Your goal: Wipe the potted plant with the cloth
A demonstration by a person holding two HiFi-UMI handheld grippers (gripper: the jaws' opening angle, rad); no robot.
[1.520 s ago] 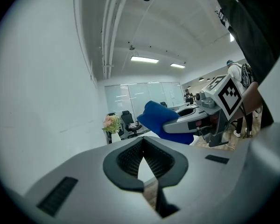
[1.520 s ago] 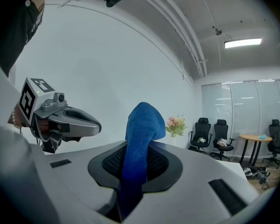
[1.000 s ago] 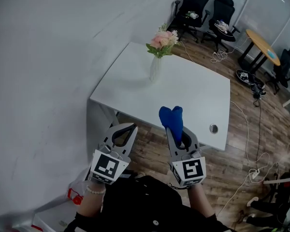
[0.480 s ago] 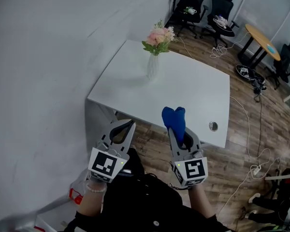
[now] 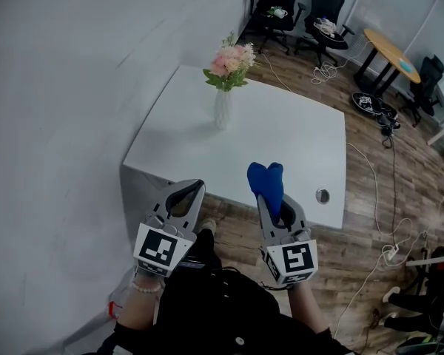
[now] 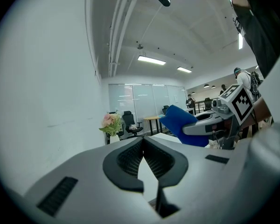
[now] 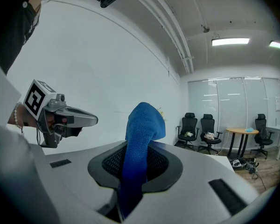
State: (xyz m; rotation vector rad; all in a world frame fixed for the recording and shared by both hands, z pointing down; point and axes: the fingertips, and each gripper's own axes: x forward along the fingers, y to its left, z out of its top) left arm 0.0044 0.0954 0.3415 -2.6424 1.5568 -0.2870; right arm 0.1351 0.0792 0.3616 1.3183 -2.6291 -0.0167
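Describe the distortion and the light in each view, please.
Head view: wide-angle, the table looks skewed, soft even light. Left gripper view: fisheye circle with black corners, bright ceiling lamp. Right gripper view: same fisheye, the cloth close and sharp.

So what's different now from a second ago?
The person has moved closer to the white table, and both grippers have come nearer to its front edge. Nothing was grabbed or let go. The right gripper still pinches the blue cloth. The left gripper is still shut and empty. The vase of flowers stands untouched on the table.
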